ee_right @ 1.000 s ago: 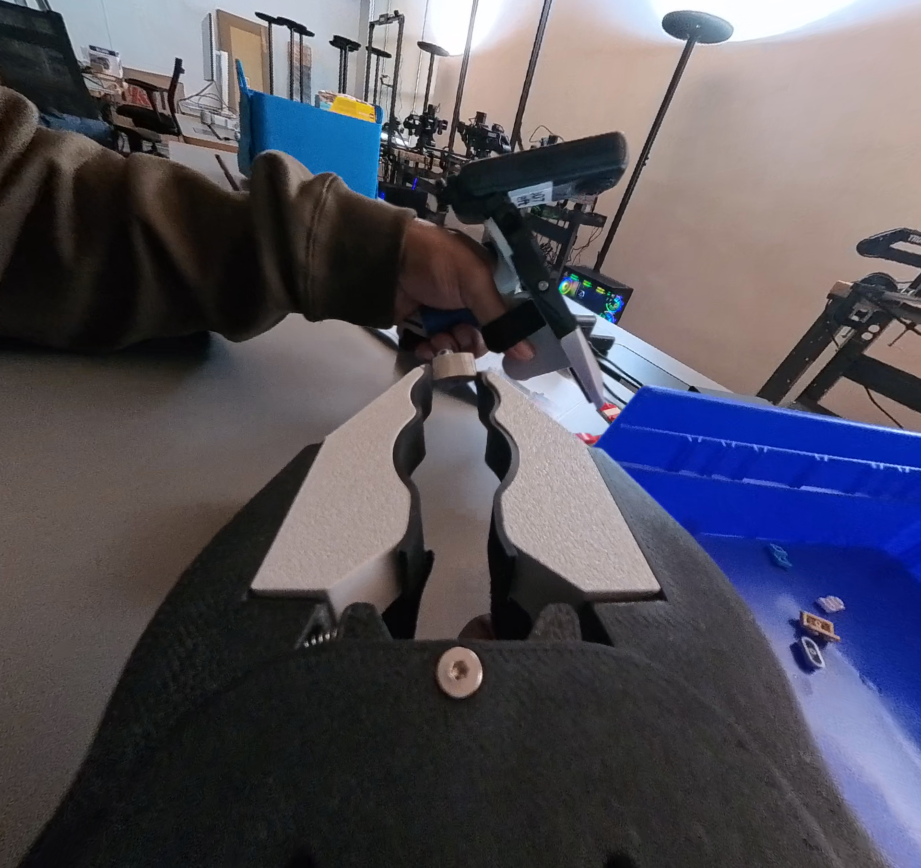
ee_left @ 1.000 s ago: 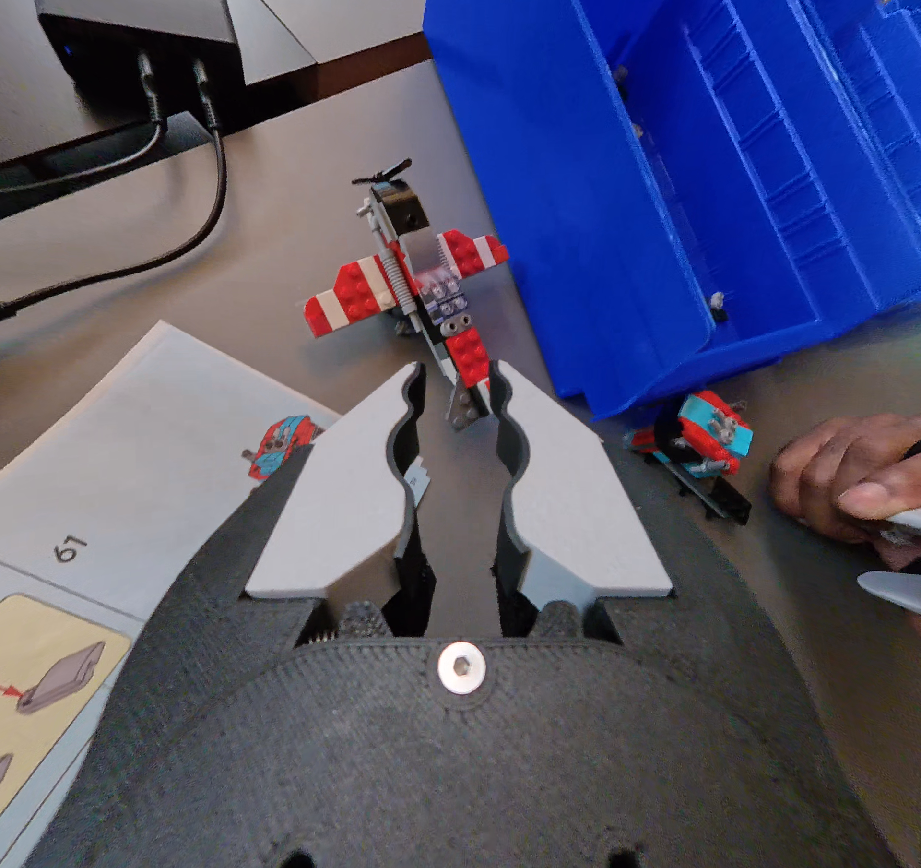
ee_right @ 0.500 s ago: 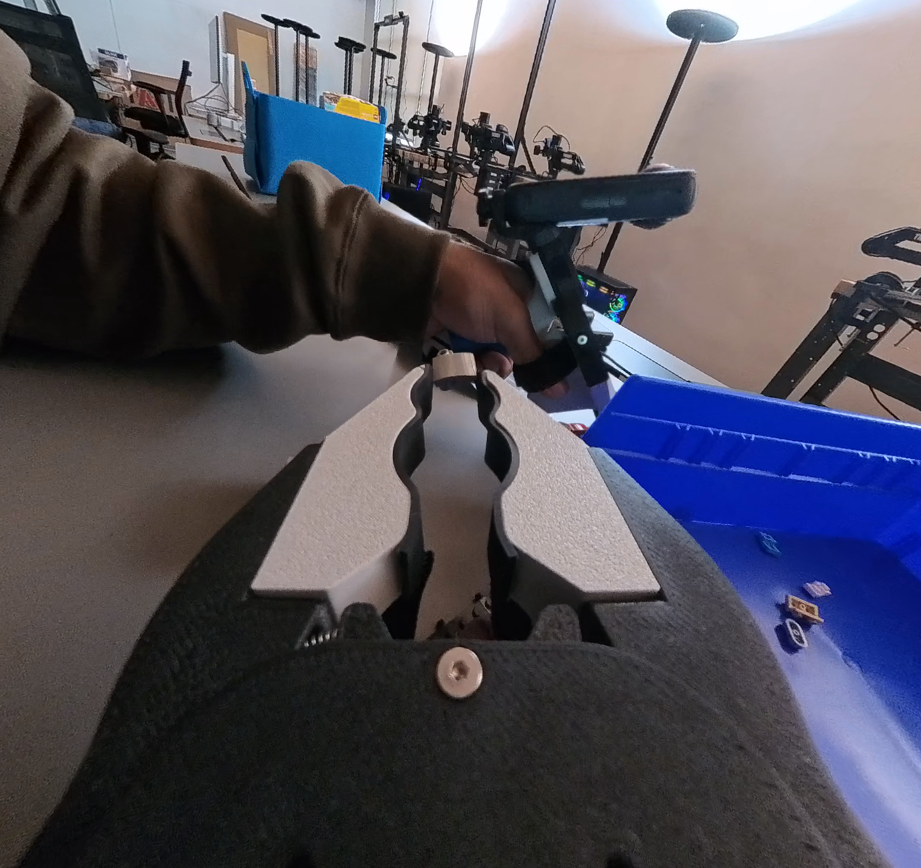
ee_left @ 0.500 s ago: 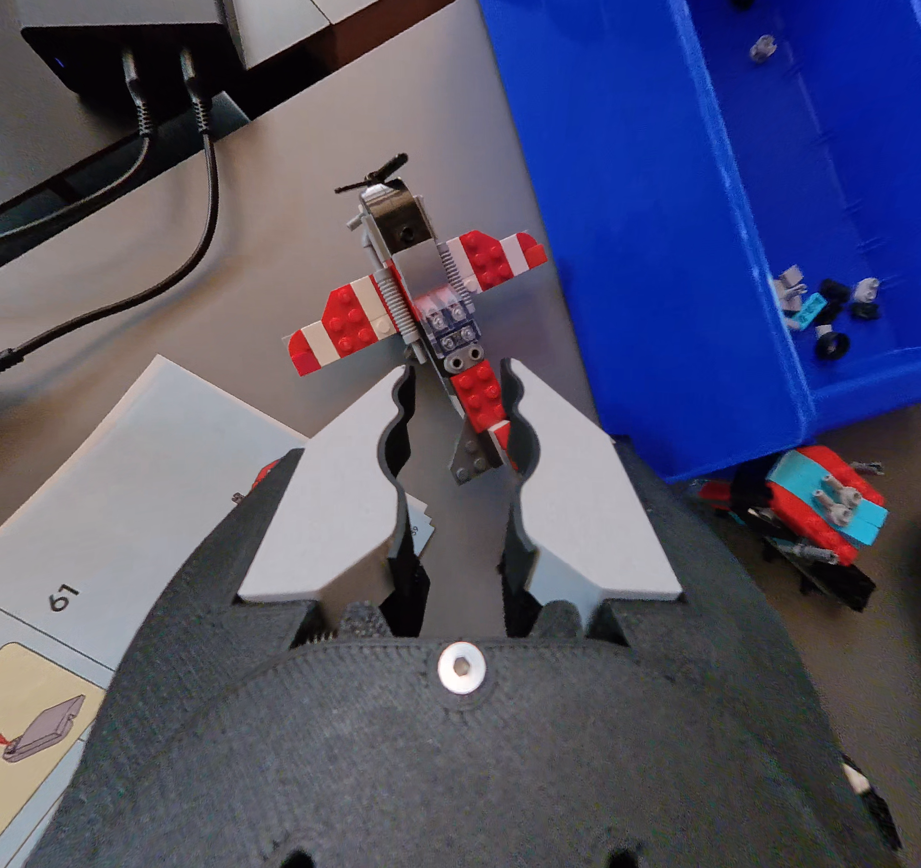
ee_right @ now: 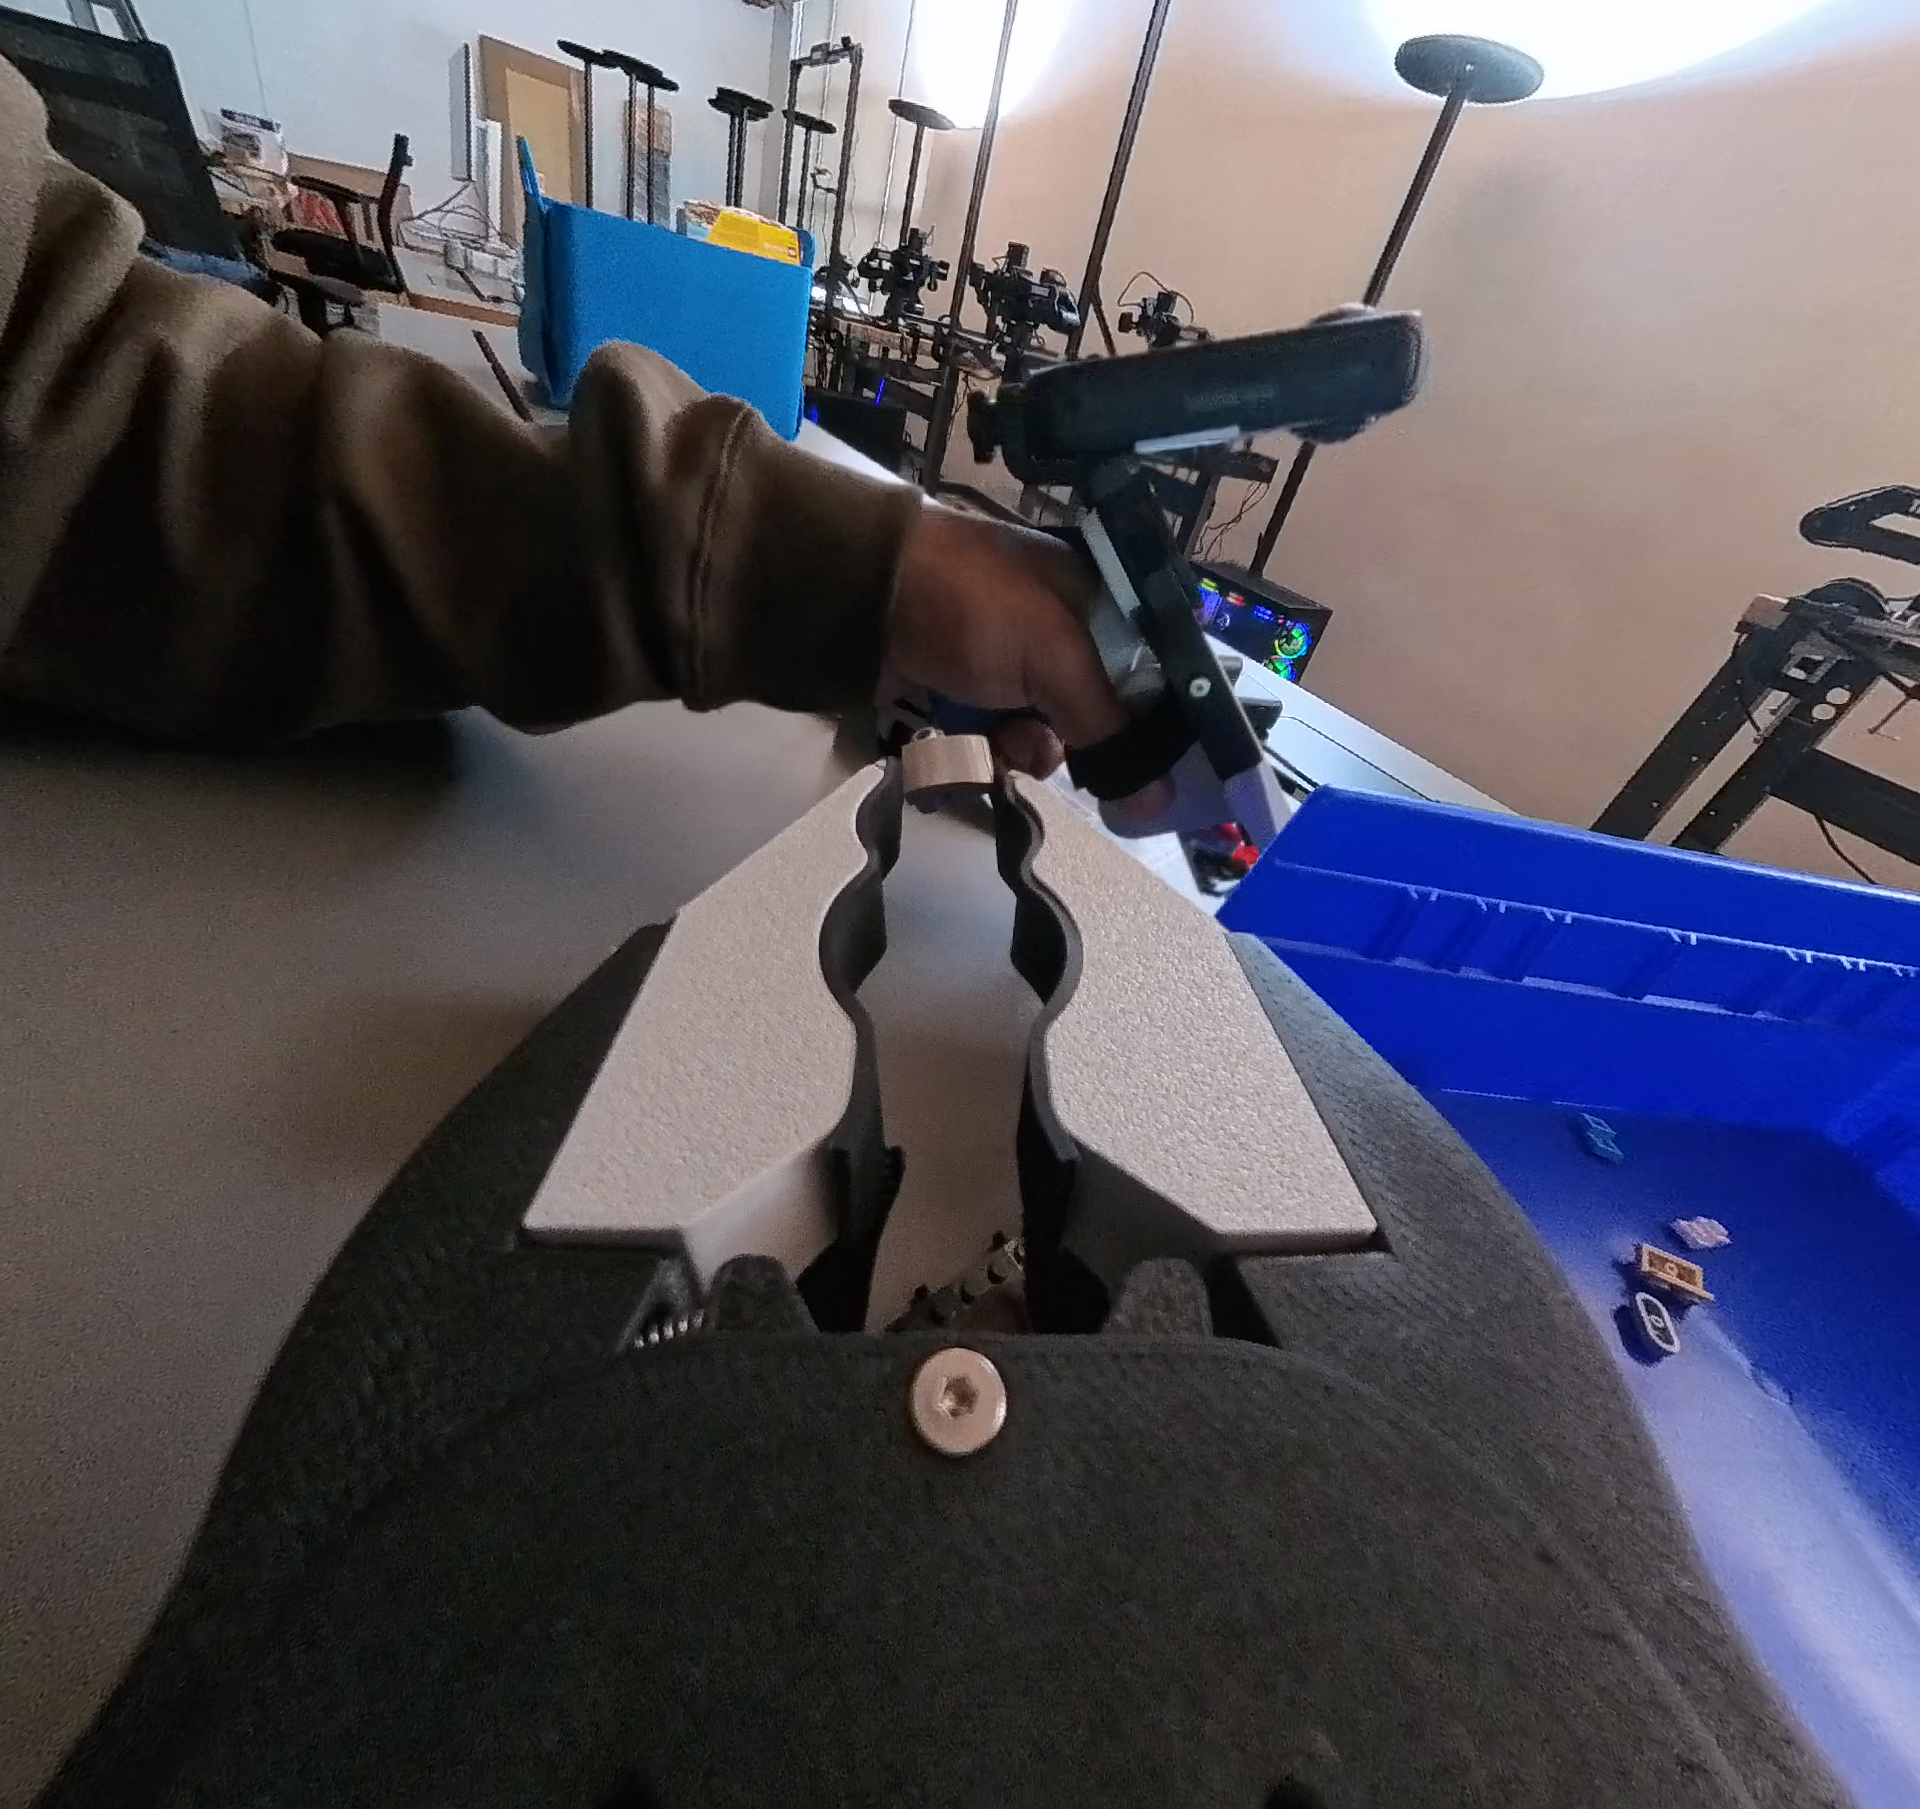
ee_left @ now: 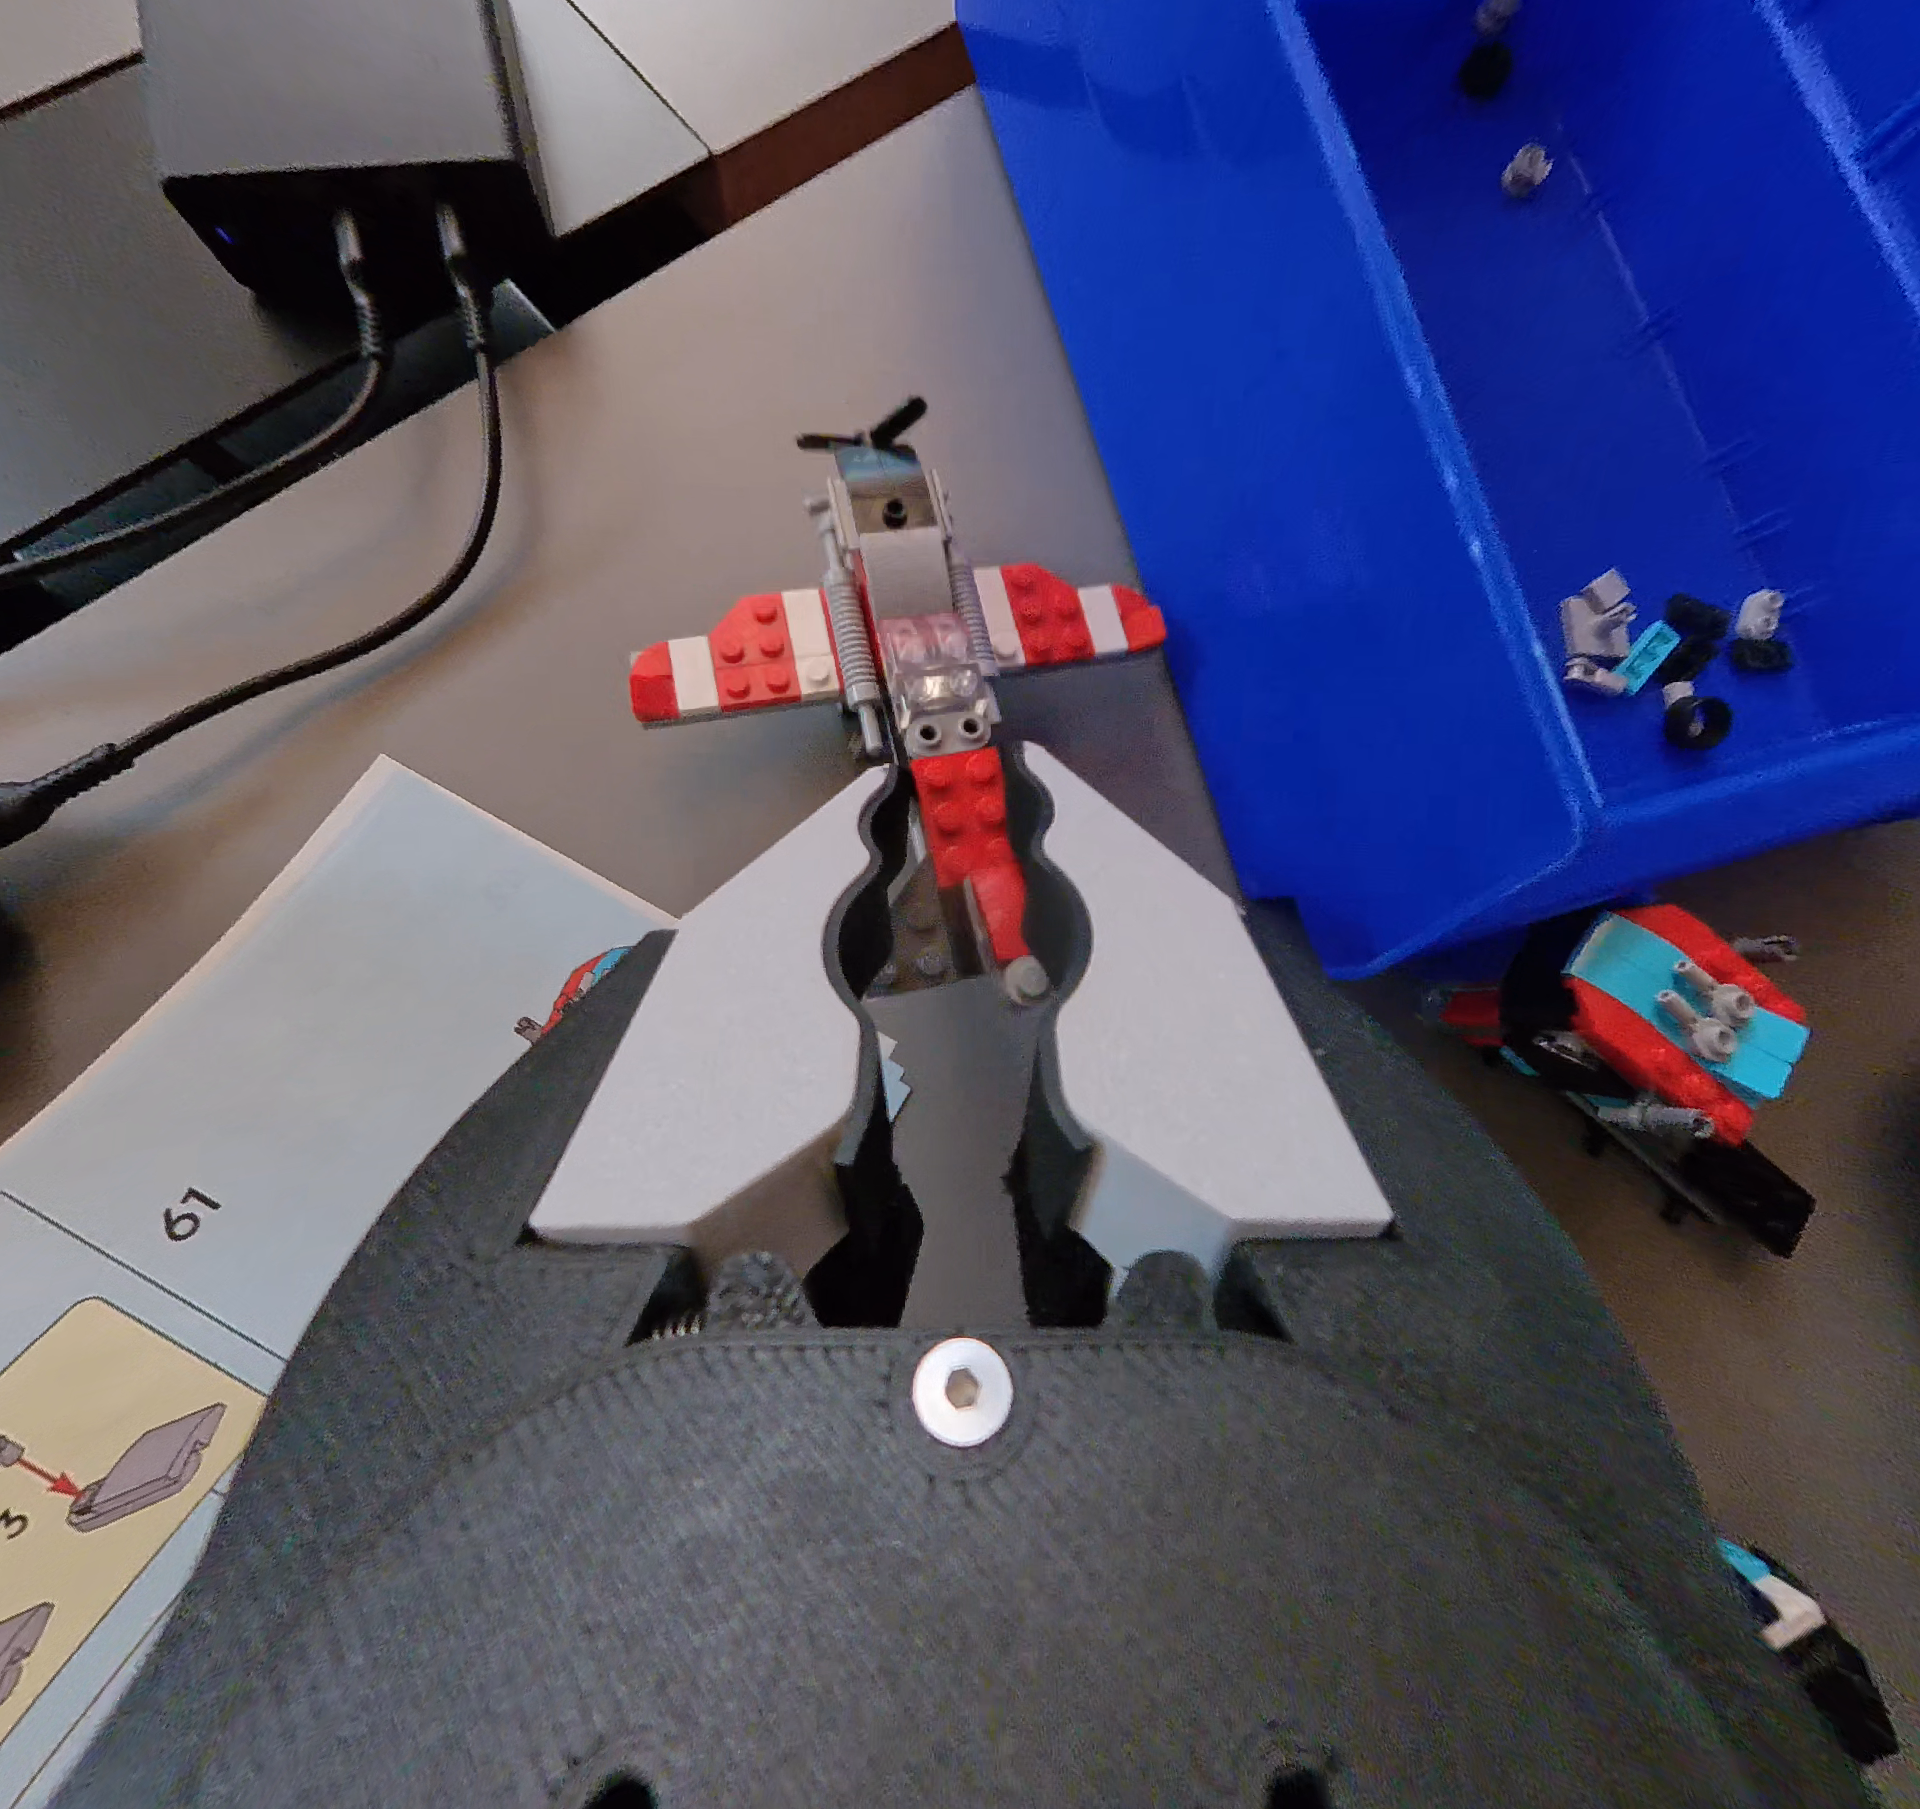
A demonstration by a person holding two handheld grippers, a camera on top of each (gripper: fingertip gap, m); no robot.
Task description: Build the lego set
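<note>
Left gripper (ee_left: 961, 783) clamps toy plane's (ee_left: 904, 647) tail; right gripper (ee_right: 948, 783) pinches grey piece (ee_right: 948, 760).

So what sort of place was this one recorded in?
Probably a robotics lab or workshop: tall black camera rigs stand behind the grey table, with a blue parts bin and a brick-built toy plane on it.
</note>
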